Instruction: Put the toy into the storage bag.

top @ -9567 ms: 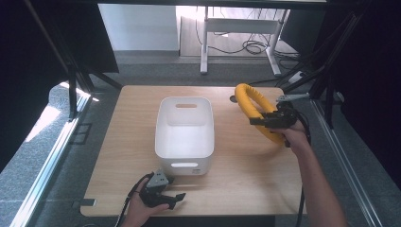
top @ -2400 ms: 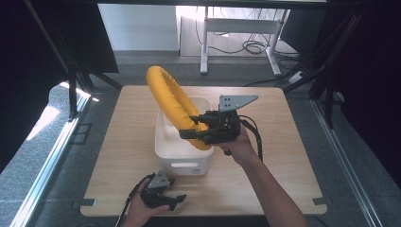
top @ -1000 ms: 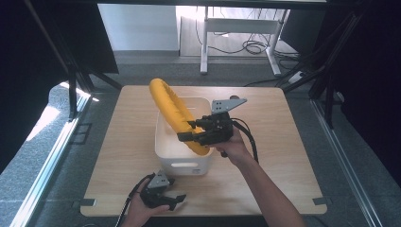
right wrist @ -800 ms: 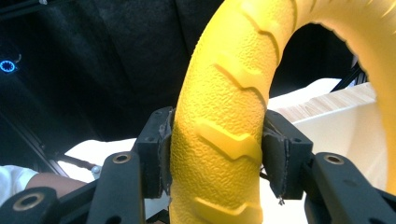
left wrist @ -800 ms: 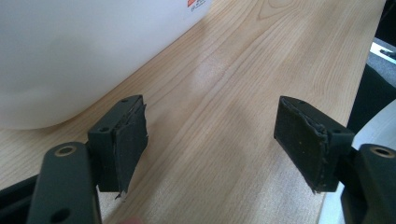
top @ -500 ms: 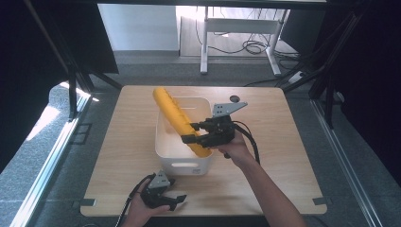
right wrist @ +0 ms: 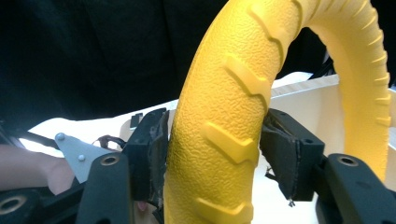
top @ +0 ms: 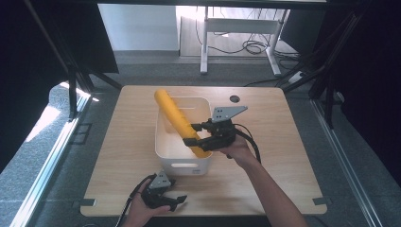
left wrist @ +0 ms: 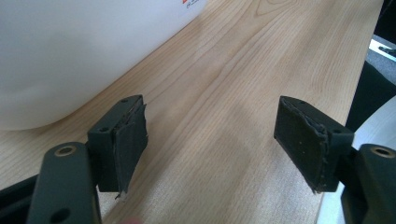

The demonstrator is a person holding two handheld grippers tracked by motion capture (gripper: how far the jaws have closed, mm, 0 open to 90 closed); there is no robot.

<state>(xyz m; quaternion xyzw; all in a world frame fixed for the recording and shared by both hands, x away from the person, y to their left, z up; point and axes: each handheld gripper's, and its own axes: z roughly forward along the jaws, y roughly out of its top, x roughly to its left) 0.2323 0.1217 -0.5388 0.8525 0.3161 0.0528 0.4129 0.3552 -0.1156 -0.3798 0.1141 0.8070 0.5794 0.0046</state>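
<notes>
The yellow ring, clamped in the right gripper, had been tipped lower over the white bin than half a second before, its lower end now inside. Release into the bin was judged near. The left gripper lay wide apart and empty on the surface.

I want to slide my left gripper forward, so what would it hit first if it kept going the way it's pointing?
Probably nothing: the left gripper points along bare table, passing beside the white bin.

You sit in a lab-like workroom: a bare wooden table framed by black struts, with floor cables beyond.
</notes>
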